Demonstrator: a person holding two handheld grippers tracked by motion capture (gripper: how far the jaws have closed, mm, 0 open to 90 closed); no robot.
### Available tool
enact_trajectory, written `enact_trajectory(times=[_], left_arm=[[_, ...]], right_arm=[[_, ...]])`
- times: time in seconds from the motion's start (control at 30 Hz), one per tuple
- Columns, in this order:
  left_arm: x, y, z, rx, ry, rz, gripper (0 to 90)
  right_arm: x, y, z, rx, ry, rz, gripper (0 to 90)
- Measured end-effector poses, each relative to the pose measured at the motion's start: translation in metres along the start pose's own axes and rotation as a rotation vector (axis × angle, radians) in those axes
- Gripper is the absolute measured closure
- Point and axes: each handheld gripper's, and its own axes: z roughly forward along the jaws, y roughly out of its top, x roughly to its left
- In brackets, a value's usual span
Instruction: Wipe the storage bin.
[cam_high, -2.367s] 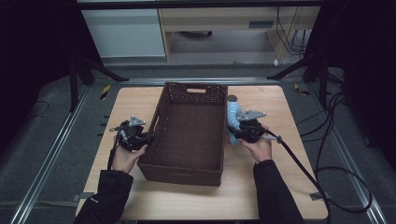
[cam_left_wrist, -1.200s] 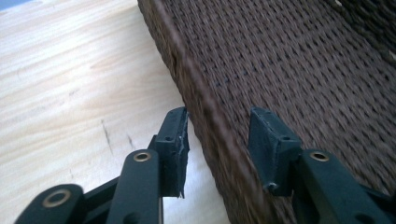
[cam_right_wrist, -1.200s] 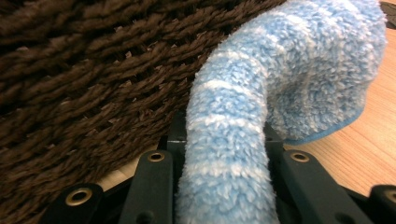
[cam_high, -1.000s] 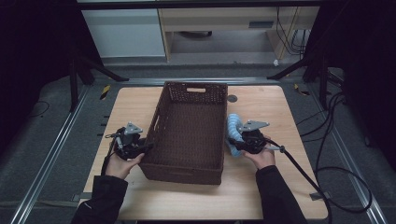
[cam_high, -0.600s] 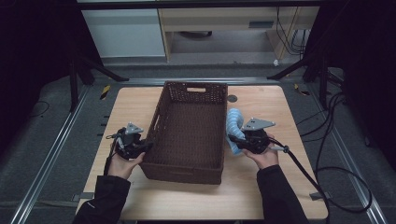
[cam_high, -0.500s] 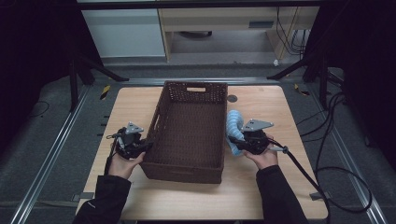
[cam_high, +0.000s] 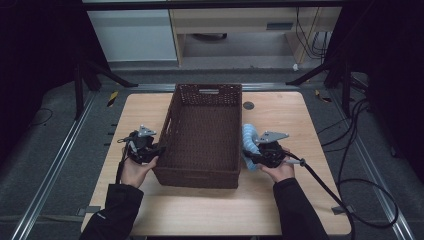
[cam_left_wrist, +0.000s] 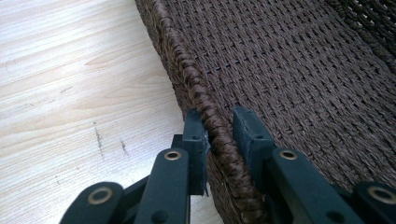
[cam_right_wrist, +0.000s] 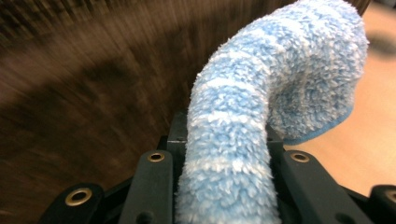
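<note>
At the near edge of the desk (cam_high: 150, 210), the left tongs (cam_left_wrist: 219, 133) have just closed onto the rim of the brown wicker basket (cam_high: 202, 132). The right tongs (cam_right_wrist: 224, 140) clamp a fluffy blue-and-white striped sock (cam_right_wrist: 261, 93), held just beside the basket's right wall.

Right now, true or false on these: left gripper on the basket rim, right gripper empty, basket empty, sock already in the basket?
1. The left gripper is clamped on the basket rim. True.
2. The right gripper is empty. False: it holds a fluffy blue striped sock.
3. The basket is empty. True.
4. The sock lies inside the basket. False: it is outside, by the basket's right wall, above the table.
</note>
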Motion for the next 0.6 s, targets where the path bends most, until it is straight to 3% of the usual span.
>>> enact_trajectory(times=[0.1, 0.2, 0.53, 0.6], left_arm=[[0.0, 0.0, 0.0, 0.002, 0.002, 0.003, 75.1], [-0.001, 0.0, 0.0, 0.004, 0.003, 0.006, 75.1], [0.0, 0.0, 0.0, 0.005, 0.002, 0.006, 75.0], [-0.001, 0.0, 0.0, 0.005, 0.002, 0.006, 75.0]], right_arm=[[0.006, 0.014, -0.018, -0.065, 0.001, -0.019, 67.4], [0.011, 0.015, -0.02, -0.061, -0.017, -0.047, 67.5], [0.019, -0.017, -0.004, 0.056, 0.005, -0.025, 67.6], [0.024, -0.029, 0.003, 0.098, 0.008, 0.004, 67.6]])
